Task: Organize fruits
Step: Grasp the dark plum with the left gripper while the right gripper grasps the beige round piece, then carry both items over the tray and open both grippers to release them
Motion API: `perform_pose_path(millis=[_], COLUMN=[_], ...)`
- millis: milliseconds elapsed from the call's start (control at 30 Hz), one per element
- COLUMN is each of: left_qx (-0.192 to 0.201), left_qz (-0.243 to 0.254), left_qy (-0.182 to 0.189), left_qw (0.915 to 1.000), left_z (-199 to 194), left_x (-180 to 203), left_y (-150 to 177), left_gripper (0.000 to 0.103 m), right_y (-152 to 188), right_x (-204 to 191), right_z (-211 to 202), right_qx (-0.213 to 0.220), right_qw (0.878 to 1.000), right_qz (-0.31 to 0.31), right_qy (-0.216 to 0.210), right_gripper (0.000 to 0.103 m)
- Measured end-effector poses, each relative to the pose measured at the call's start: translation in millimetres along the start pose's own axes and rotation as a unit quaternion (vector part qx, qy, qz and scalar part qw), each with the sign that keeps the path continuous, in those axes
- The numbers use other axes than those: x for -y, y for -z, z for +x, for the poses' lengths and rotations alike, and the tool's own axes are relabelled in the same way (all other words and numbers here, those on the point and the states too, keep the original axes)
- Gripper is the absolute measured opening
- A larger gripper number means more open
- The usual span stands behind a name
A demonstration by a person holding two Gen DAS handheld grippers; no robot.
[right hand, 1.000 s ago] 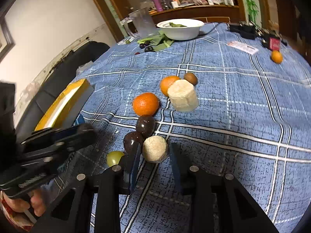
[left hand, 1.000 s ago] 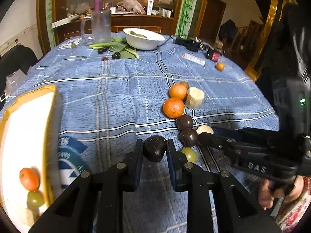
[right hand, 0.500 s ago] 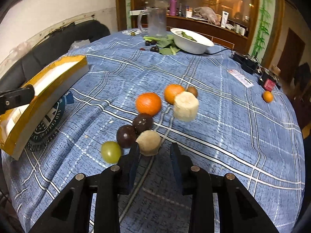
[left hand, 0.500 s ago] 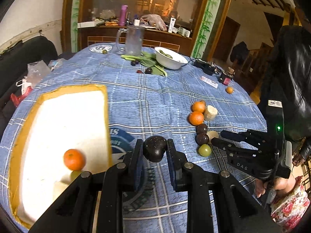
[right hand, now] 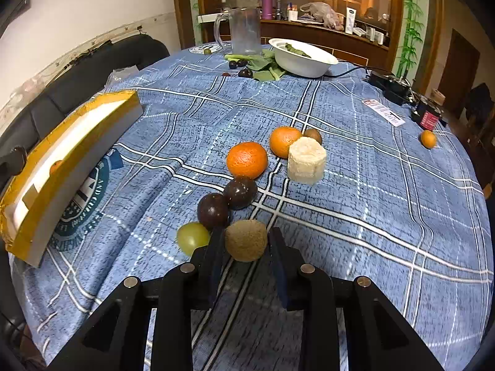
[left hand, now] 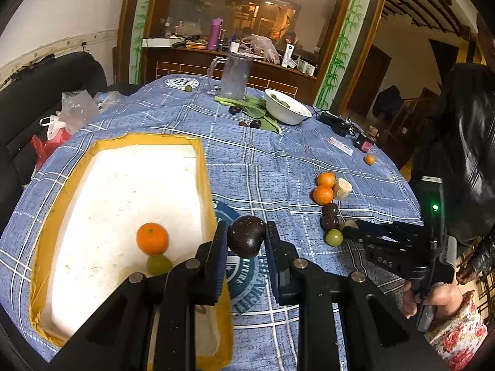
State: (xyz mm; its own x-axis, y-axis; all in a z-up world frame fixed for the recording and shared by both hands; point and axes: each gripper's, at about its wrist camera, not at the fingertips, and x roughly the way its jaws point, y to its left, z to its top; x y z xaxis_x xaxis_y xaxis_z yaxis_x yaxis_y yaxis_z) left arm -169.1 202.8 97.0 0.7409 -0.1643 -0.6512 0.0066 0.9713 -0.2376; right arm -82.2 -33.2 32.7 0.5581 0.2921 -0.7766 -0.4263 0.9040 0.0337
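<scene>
My left gripper (left hand: 244, 242) is shut on a dark passion fruit (left hand: 246, 235), held in the air just right of the yellow-rimmed white foam tray (left hand: 202, 167). In the tray lie an orange (left hand: 152, 238) and a green fruit (left hand: 158, 264). My right gripper (right hand: 246, 236) is low over the cloth. Its jaws are closing around a brown kiwi (right hand: 246, 241), with a thin gap still showing at the right pad. Just beyond the kiwi lie two dark passion fruits (right hand: 240, 192), a green fruit (right hand: 193, 237), two oranges (right hand: 246, 159) and a pale cut chunk (right hand: 307, 160).
At the far end of the blue checked tablecloth (right hand: 371, 185) stand a white bowl (right hand: 303, 57), a glass jug (right hand: 244, 31) and leafy greens. A small orange (right hand: 428, 139) and black chargers lie at the right edge. A person in a dark jacket (left hand: 470, 154) stands on the right.
My left gripper has carried the passion fruit up and left, and the whole tray has come into view. My right gripper has edged forward around the kiwi, with its jaws now narrower.
</scene>
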Motion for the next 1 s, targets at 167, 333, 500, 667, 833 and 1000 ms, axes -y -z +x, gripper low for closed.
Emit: perform_pose_path(millis=[167, 333, 500, 667, 833, 1000], left_qx=[0.006, 0.013, 0.031, 0.036, 0.011, -0.004], left_qz=[-0.012, -0.012, -0.011, -0.038, -0.095, -0.12], left_qy=[0.002, 0.005, -0.012, -0.068, -0.111, -0.116], left_qw=[0.9999, 0.9998, 0.9994, 0.9963, 0.9892, 0.9859], left_z=[-7, -15, -32, -40, -32, -22], left_x=[-9, -10, -19, -58, -113, -139], left_y=[3, 5, 3, 4, 11, 18], left_gripper=[0.022, 0.022, 0.023, 0.023, 0.023, 0.023], right_y=[0, -2, -10, -24, -40, -32], right_x=[-9, -26, -55, -112, -185, -237], right_z=[-25, -47, -63, -71, -48, -14], right_qx=[0.02, 0.04, 0.055, 0.068, 0.046, 0.014], right_qw=[1.0, 0.999, 0.996, 0.986, 0.976, 0.976], right_qz=[0.005, 0.005, 0.008, -0.015, -0.062, -0.105], right_qy=[-0.01, -0.028, -0.072, -0.151, -0.203, -0.192], right_gripper=[0.031, 0.031, 0.031, 0.032, 0.032, 0.032])
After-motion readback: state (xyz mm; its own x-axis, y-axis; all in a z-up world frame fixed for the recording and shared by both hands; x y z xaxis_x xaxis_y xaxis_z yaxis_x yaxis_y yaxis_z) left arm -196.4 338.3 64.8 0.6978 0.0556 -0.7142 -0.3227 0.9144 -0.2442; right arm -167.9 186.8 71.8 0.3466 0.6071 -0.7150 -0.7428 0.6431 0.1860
